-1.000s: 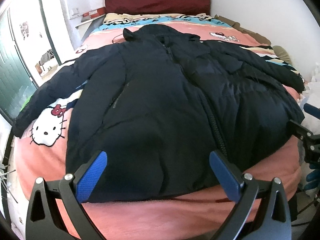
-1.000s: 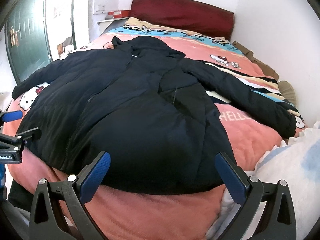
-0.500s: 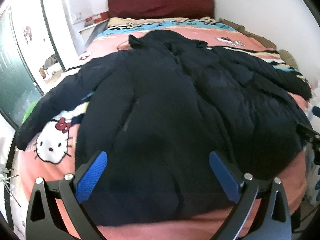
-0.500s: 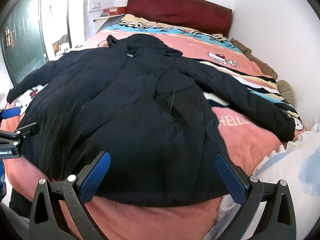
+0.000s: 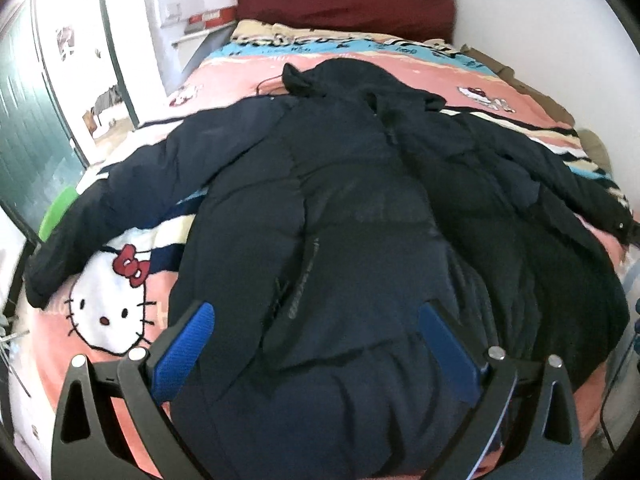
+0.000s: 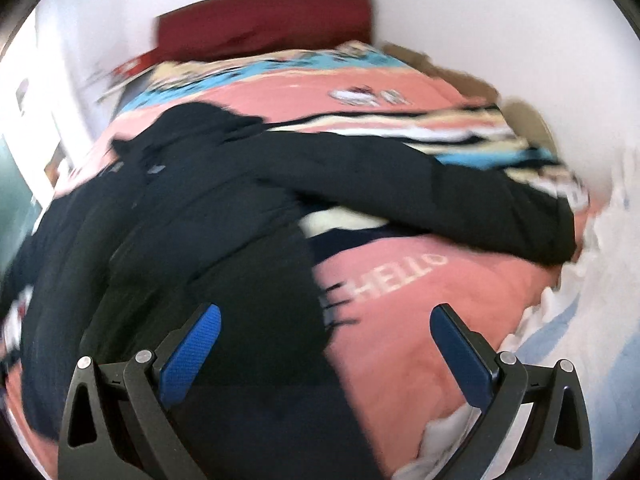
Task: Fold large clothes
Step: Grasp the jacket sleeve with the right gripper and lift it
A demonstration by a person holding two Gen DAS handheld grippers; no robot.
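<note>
Both tools are spread wide and hold nothing: the left gripper (image 5: 316, 328) hangs over the lower front of the dark puffer jacket (image 5: 360, 240), while the right gripper (image 6: 326, 330) straddles its right hem edge, though contact is unclear in the blurred view. The jacket lies face up on the pink cartoon-cat bedspread (image 5: 100, 312), hood (image 5: 340, 76) toward the dark red headboard (image 5: 344, 4), sleeves spread sideways, its length along the bed.

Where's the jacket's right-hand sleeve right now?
In the right wrist view, the jacket's sleeve stretches rightward across the pink Hello Kitty bedspread, its cuff near the bed's right edge, above the HELLO lettering.
</note>
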